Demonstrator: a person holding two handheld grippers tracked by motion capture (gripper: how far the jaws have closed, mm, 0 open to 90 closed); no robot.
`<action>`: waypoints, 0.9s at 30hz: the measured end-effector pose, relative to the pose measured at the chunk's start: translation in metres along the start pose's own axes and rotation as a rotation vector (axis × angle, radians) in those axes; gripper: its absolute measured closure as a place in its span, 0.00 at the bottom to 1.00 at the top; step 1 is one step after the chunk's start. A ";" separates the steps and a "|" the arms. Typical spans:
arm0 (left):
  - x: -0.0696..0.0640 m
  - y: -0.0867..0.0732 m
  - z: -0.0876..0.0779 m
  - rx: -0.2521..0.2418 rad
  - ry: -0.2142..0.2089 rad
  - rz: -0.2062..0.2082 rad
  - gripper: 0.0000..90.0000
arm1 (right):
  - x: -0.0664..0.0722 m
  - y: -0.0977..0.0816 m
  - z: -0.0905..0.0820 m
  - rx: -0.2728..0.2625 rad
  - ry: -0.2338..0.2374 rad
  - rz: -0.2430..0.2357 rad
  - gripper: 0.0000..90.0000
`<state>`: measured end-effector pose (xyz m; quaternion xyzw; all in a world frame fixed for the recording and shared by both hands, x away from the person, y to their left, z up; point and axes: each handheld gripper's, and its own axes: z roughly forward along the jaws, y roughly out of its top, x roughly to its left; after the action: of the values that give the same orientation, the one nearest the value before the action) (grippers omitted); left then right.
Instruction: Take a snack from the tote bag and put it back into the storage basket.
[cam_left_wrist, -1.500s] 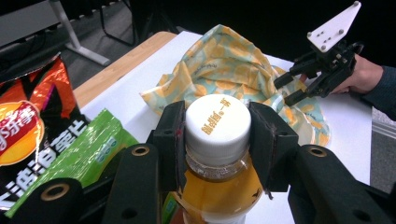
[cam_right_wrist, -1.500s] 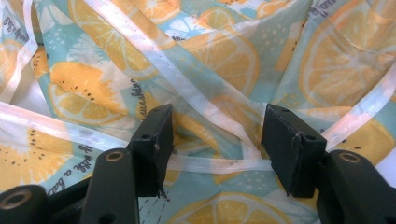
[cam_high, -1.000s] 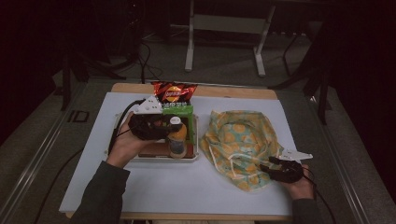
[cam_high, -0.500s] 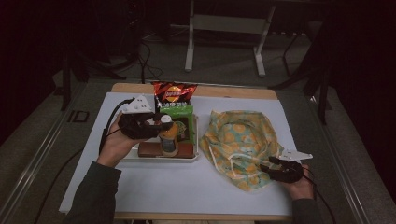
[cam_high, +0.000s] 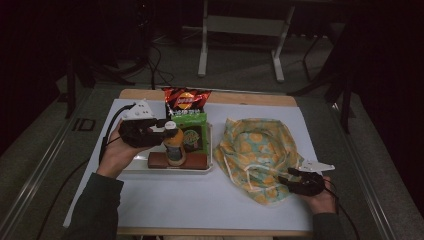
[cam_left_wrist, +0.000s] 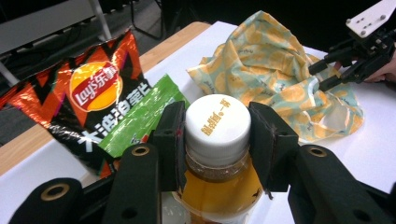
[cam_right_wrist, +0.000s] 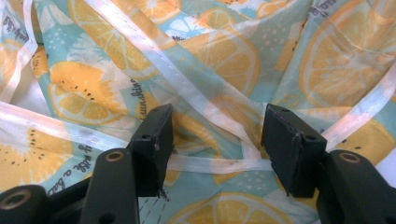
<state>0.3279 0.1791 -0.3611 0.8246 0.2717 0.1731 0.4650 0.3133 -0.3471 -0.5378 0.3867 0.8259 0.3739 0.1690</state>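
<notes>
A bottle (cam_high: 174, 148) of amber drink with a white cap (cam_left_wrist: 217, 123) stands upright over the white tray (cam_high: 135, 170). My left gripper (cam_high: 169, 132) is shut on the bottle, its pads pressing both sides of the cap. I cannot tell whether the bottle rests on the tray or hangs above it. To the right lies a crumpled cloth bag (cam_high: 260, 147) printed with orange slices. My right gripper (cam_high: 291, 181) sits at the bag's near right edge, open. A white strap (cam_right_wrist: 205, 164) of the bag (cam_right_wrist: 210, 60) runs loosely between its jaws.
A red and black crisp bag (cam_high: 186, 100) lies at the table's far edge. A green packet (cam_high: 194, 131) leans in the tray behind the bottle. A brown flat item (cam_high: 195, 161) lies in the tray's front. A white sheet (cam_high: 200, 200) covers the table.
My left gripper has carried the bottle a little to the left over the tray. The right gripper and the cloth bag have stayed put.
</notes>
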 end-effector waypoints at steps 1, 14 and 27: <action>0.001 0.000 -0.001 0.000 0.002 0.000 0.65 | 0.000 0.000 0.000 0.000 0.000 0.000 0.48; 0.012 -0.008 -0.013 -0.006 0.031 -0.014 0.65 | 0.000 0.000 0.000 0.000 0.002 0.001 0.48; 0.024 -0.013 -0.025 -0.007 0.058 -0.017 0.65 | 0.000 0.000 0.000 0.001 0.001 0.000 0.48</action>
<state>0.3301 0.2157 -0.3589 0.8152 0.2913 0.1943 0.4613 0.3134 -0.3472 -0.5378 0.3867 0.8261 0.3739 0.1683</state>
